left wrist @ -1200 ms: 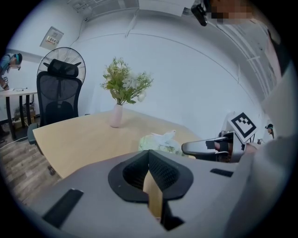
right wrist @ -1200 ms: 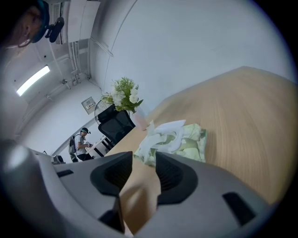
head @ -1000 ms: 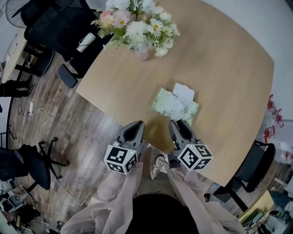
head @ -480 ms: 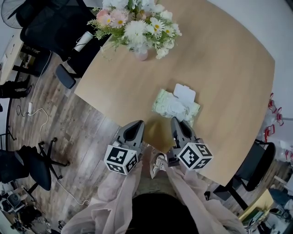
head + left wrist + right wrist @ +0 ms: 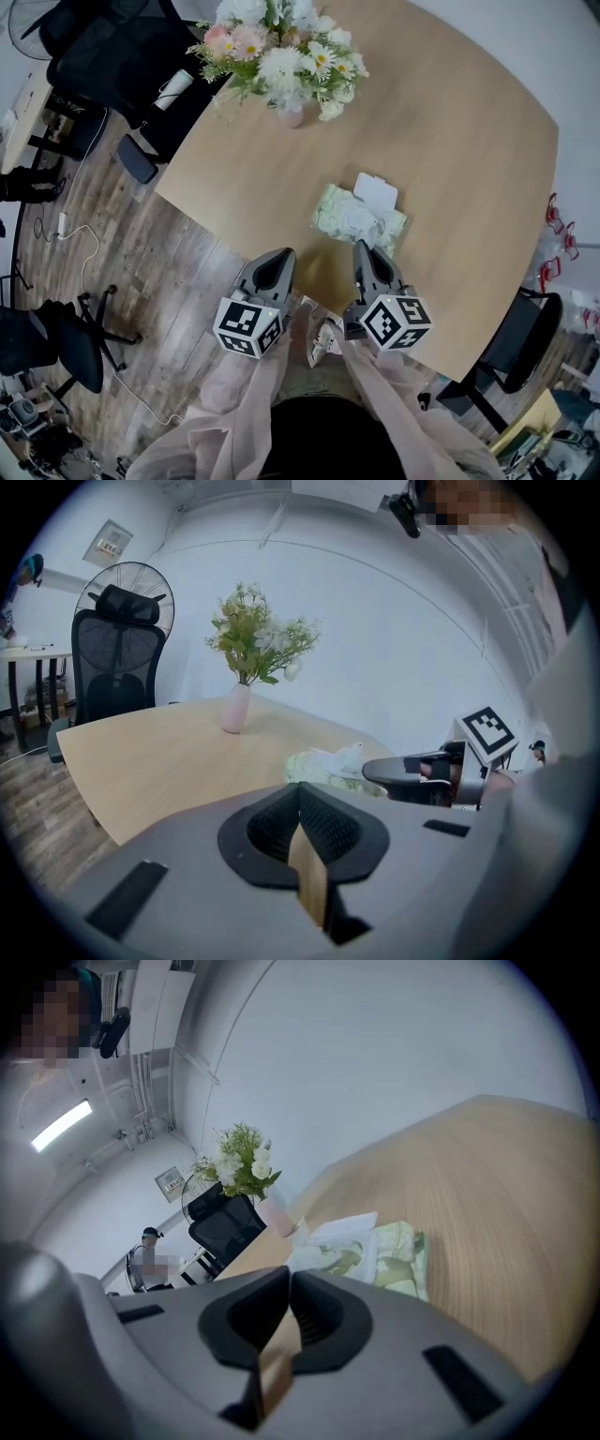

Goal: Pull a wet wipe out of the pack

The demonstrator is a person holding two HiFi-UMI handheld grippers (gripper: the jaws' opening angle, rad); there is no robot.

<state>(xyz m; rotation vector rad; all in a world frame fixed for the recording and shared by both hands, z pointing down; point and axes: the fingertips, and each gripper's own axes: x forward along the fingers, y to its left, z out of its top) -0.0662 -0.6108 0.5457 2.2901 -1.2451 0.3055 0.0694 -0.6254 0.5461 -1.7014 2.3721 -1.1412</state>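
Head view, left to right: my left gripper (image 5: 276, 257) waits shut and empty at the table (image 5: 469, 141) edge; my nearer right gripper (image 5: 365, 249), jaws just closed on nothing visible, points at the wipe pack (image 5: 360, 219) lying crosswise just ahead.

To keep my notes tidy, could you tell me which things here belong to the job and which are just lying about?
Job: wet wipe pack, raised wipe, right gripper (jaws just closed, empty), left gripper.
Lying about: vase of flowers, office chair.
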